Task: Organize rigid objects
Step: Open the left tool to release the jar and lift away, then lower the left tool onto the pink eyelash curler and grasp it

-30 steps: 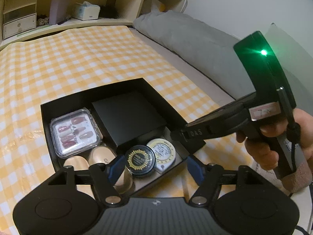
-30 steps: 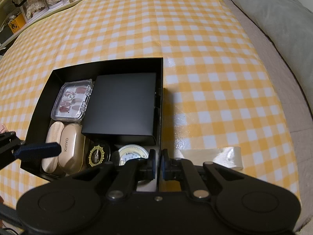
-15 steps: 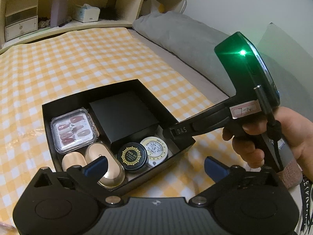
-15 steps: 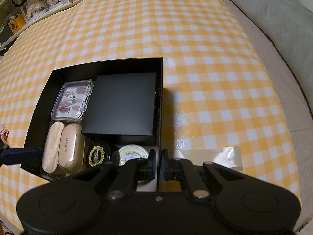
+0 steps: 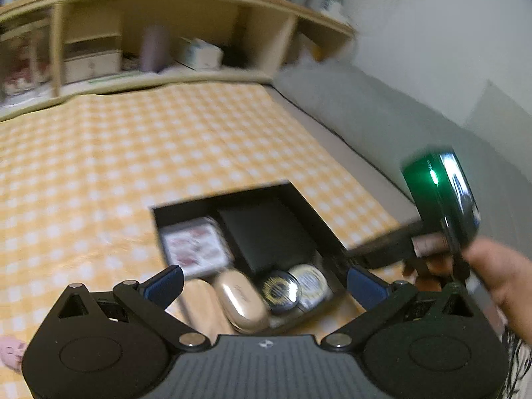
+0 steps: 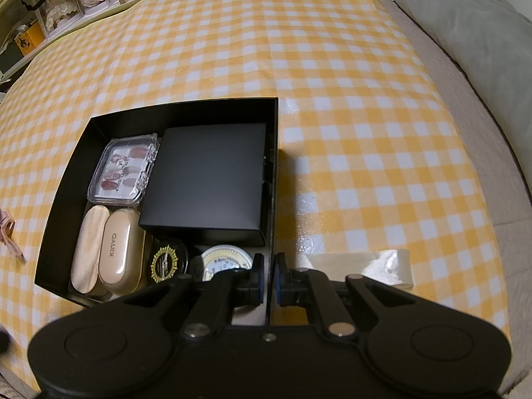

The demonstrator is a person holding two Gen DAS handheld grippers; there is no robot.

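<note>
An open black box (image 6: 275, 126) lies on the yellow checked cloth. It holds a clear case of press-on nails (image 6: 123, 169), a smaller black box (image 6: 209, 176), a wooden oval (image 6: 88, 246), a gold Kinyo case (image 6: 121, 249), a black tin with a gold emblem (image 6: 164, 262) and a white tin (image 6: 222, 259). My right gripper (image 6: 270, 272) is shut on the box's right wall near its front corner. My left gripper (image 5: 266, 284) hovers above the box's near edge, open wide with nothing between its fingers. The left wrist view is blurred.
A strip of clear tape (image 6: 359, 266) lies on the cloth right of the box. A pink clip (image 6: 8, 229) sits at the cloth's left edge. A grey pillow (image 6: 465, 33) runs along the right side. Wooden shelves (image 5: 133, 50) with small boxes stand behind.
My left gripper opened wide, then rose and drew back from the box, and its blue finger has left the right wrist view. The right gripper and the box have not moved.
</note>
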